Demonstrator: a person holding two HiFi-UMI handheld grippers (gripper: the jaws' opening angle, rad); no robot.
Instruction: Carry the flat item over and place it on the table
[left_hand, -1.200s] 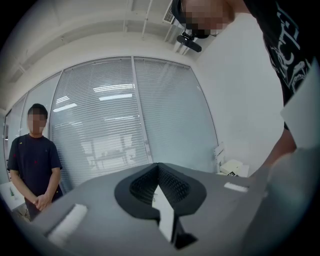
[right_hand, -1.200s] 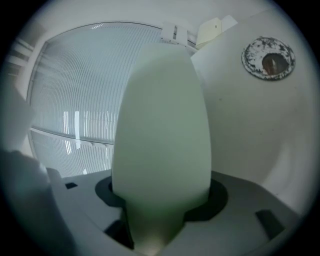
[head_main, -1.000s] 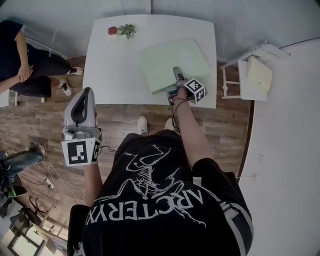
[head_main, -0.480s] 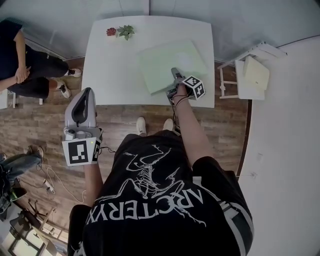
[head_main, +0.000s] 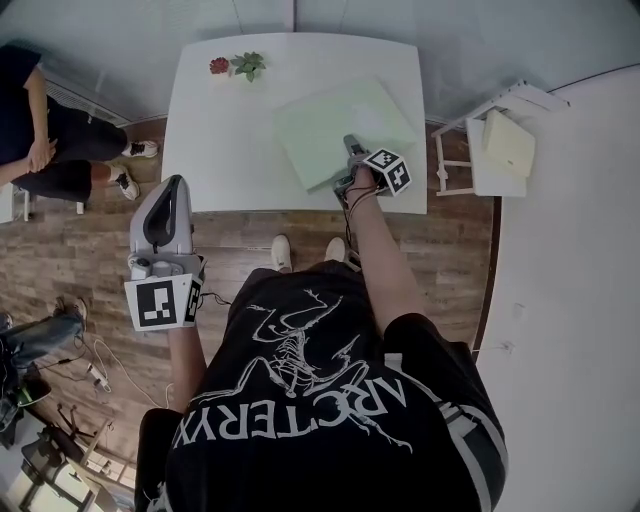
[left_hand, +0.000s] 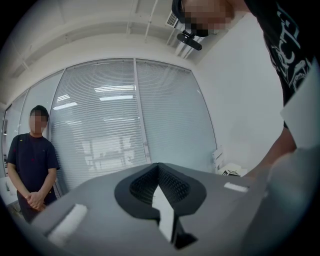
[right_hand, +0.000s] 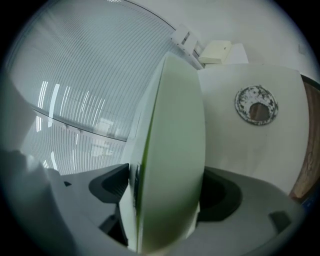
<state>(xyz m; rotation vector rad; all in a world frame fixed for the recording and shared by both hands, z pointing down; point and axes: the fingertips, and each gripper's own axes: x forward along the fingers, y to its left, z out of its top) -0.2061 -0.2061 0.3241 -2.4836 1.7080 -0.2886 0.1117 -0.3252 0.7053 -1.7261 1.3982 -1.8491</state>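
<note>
White table stands on a wood floor by the blinds, with a small plant at its far edge. On its right half the pale green flat board lies down flat. The right gripper sits at the board's near edge, its jaws opening with that edge between them. The left gripper hangs over the floor, near and left of the table, jaws together and empty. A person sits far left.
</note>
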